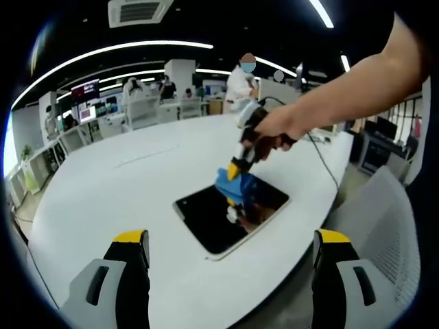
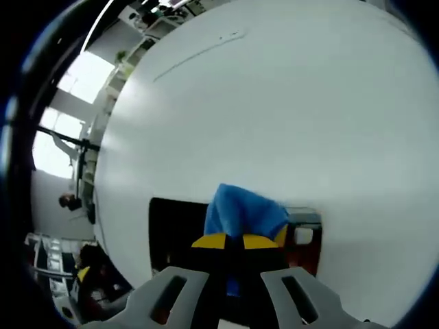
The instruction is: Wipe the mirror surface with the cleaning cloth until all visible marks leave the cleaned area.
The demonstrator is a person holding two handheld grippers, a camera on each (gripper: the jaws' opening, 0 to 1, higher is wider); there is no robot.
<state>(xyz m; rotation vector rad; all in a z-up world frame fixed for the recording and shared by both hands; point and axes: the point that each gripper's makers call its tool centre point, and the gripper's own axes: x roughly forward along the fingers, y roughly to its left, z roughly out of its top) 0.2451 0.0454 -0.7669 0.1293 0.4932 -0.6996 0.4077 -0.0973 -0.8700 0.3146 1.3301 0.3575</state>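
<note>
A flat, dark, rectangular mirror with a pale rim is seen lying on a broad white round-edged table, close to the table's near edge in the left gripper view. A crumpled bright blue cleaning cloth is pressed onto the glass near the mirror's middle, and a dim reflection of cloth and tool is carried in the glass just beneath it.

The cloth is clamped by the right gripper, whose yellow-tipped jaws are drawn together on the fabric; the tool is held from above by a person's bare hand, with the forearm reaching in from the upper right and a thin dark cable trailing across the table behind it. In the right gripper view the same hold is seen from close by: the right gripper has its two yellow tips almost meeting around the cloth, which bulges out ahead of them over the mirror.

The left gripper is held back from the mirror (its grey, yellow-capped jaws rise at the bottom of its own view), the jaws standing wide apart with nothing between them.

An open-plan office with desks, screens and long ceiling lights is seen beyond the table, and a person stands at the table's far side.
</note>
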